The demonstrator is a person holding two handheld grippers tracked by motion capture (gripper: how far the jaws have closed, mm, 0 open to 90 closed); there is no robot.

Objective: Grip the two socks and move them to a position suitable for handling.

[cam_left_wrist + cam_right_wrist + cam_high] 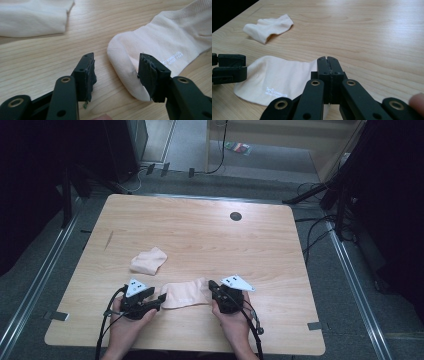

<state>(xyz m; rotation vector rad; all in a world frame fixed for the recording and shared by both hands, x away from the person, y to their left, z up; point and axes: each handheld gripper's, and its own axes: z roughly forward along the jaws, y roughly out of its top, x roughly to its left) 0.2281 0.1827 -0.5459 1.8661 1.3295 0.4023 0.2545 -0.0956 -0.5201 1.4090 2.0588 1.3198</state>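
Two cream fabric socks on pale wooden worktop (200, 230): one crumpled sock (148, 261) farther back, well apart from both hands; one flat cream sock with small white lettering (185, 294) near front edge, between the two tools. Lies lengthwise from side to side, rounded toe toward left gripper (161, 299), open end toward right gripper (212, 287). Left jaws parted, not pressing, toe tip partly in the gap and off toward one jaw, level with the worktop. Right jaws clenched tight together at the sock's other end; cannot tell whether any fabric is nipped between them. Judged next: slide left jaws along the sock's long axis over the toe, then clamp.
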